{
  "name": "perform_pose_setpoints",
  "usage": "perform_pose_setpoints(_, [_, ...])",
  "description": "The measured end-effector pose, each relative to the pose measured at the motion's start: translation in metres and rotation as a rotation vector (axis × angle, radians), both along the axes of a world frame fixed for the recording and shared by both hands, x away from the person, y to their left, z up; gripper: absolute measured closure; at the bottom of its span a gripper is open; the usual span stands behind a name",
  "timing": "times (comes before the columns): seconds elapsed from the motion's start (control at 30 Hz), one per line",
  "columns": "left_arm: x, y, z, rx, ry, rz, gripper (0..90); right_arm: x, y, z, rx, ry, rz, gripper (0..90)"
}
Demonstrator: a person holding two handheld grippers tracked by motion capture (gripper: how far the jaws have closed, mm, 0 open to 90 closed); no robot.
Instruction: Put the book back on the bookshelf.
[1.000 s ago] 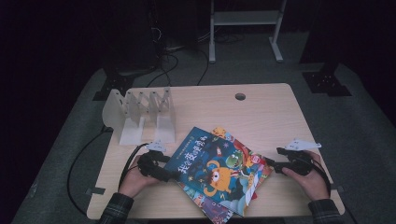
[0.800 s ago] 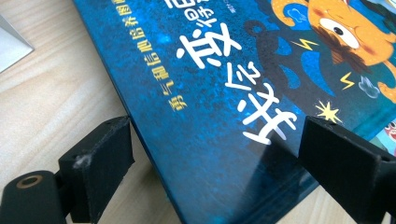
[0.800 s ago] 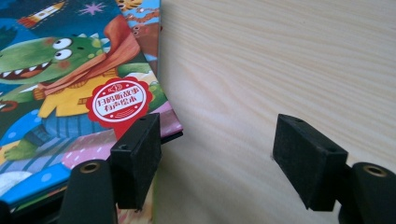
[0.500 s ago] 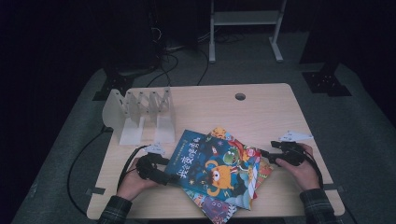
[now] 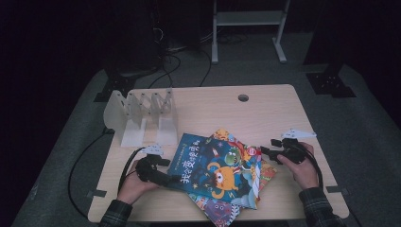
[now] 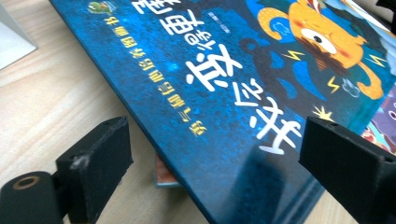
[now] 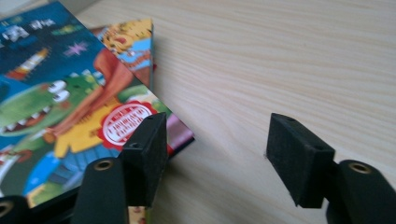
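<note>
While both of the person's hands are resting on the tabletop (image 5: 265,118), a fanned pile of picture books is lying at its near middle. On top is sitting the blue book (image 5: 208,168), its cover showing white characters and an orange creature; under it, toward the person's right, the crocodile book (image 5: 239,153) is peeking out, and more covers are showing beneath at the near edge.

The left hand-held gripper (image 5: 172,178) is lying level at the blue book's left edge. In the left gripper view its jaws are standing wide apart with the blue book (image 6: 243,93) running between them, one jaw over the bare wood at the book's side and the other above the cover; neither pad is pressing on it. A thin edge of another book is showing under the blue cover there.

The right hand-held gripper (image 5: 264,152) is pointing at the pile's right corner. Its jaws have just been closing a little and are now standing apart: in the right gripper view one jaw is sitting over the corner of the crocodile book (image 7: 70,121), by its red round seal, while the other is hanging over bare tabletop (image 7: 280,56), well clear of any book.

A clear plastic rack (image 5: 142,113) is standing at the far left of the tabletop, apart from the pile.
</note>
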State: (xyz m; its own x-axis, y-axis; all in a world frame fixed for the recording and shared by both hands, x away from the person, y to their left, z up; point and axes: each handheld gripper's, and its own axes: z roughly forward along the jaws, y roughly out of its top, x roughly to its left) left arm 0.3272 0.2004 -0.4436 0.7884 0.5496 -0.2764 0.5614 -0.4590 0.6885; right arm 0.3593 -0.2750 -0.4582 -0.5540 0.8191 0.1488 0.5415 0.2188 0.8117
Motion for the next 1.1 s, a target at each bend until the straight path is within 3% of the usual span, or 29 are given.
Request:
perform_pose_setpoints(0.23, [0.007, -0.004, -0.001, 0.007, -0.010, 0.024, 2.4, 0.000, 0.015, -0.003, 0.006, 0.027, 0.058, 30.1])
perform_pose_setpoints(0.43, [0.009, -0.006, -0.003, 0.017, -0.016, 0.024, 2.0, 0.001, 0.024, -0.005, 0.049, 0.051, 0.108, 35.6])
perform_pose_setpoints(1.1, [0.006, 0.010, -0.007, 0.029, -0.002, 0.060, 0.5, -0.003, 0.058, 0.000, -0.011, 0.027, 0.163, 34.2])
